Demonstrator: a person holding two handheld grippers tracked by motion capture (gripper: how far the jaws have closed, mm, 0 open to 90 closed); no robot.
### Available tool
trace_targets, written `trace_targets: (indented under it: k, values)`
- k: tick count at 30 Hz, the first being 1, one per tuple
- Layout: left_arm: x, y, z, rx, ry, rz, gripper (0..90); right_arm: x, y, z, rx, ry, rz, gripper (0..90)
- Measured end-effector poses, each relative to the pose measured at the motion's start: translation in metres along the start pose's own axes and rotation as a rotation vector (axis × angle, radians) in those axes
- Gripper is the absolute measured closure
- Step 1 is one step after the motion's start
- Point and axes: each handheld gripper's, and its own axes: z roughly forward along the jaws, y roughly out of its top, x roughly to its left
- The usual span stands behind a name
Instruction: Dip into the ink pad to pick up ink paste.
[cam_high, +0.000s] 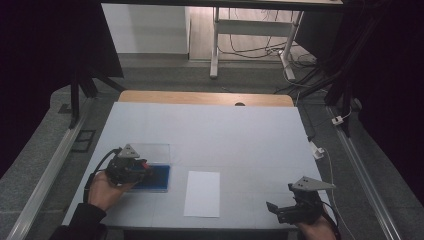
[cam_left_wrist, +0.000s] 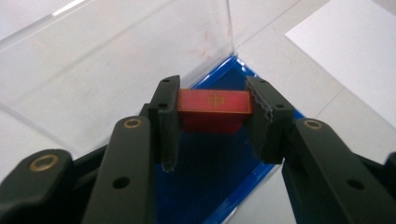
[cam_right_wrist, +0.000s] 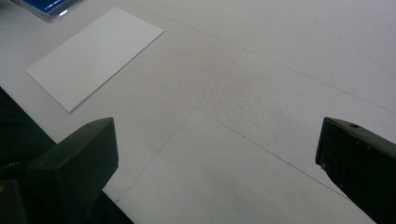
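In the left gripper view, a small red block (cam_left_wrist: 214, 108) with a gold mark on top is clamped between the two black jaws of my left gripper (cam_left_wrist: 214, 122). It hangs over the blue floor of a clear plastic box (cam_left_wrist: 210, 186). From the high view, the left gripper (cam_high: 142, 166) reaches into that box (cam_high: 155, 176) at the table's left front, held by a hand. My right gripper (cam_high: 274, 209) rests at the right front edge. Its jaws stand wide apart over bare table in the right gripper view (cam_right_wrist: 215, 158), with nothing between them.
A white sheet of paper (cam_high: 202, 193) lies flat at the front middle, between the two hands; it also appears as paper (cam_right_wrist: 93, 56) in the right gripper view. The table (cam_high: 210, 130) has a light grey cover. A wooden strip (cam_high: 200, 97) borders its far edge.
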Motion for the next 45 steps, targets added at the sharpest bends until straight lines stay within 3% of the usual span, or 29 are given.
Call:
trace_targets:
  k: [7, 18, 27, 34, 41, 45]
  values:
    - [0.003, -0.006, -0.008, 0.010, -0.018, -0.034, 58.3, 0.000, 0.000, 0.000, -0.001, 0.001, -0.002, 0.0]
    - [0.002, -0.008, 0.006, 0.076, -0.012, 0.003, 58.4, 0.001, 0.000, 0.000, 0.000, 0.002, -0.004, 0.0]
    - [0.000, -0.009, 0.009, 0.083, -0.014, 0.022, 58.5, 0.001, 0.000, 0.001, 0.001, 0.001, -0.006, 0.0]
    - [-0.001, -0.013, 0.010, 0.061, -0.011, -0.001, 58.7, 0.001, 0.000, 0.001, 0.003, 0.001, -0.007, 0.0]
    - [-0.010, -0.013, 0.011, 0.064, 0.044, 0.067, 58.9, 0.001, 0.000, 0.001, 0.006, 0.001, -0.007, 0.0]
    - [-0.010, -0.014, 0.011, 0.063, 0.044, 0.064, 58.9, 0.001, 0.000, 0.002, 0.008, 0.002, -0.007, 0.0]
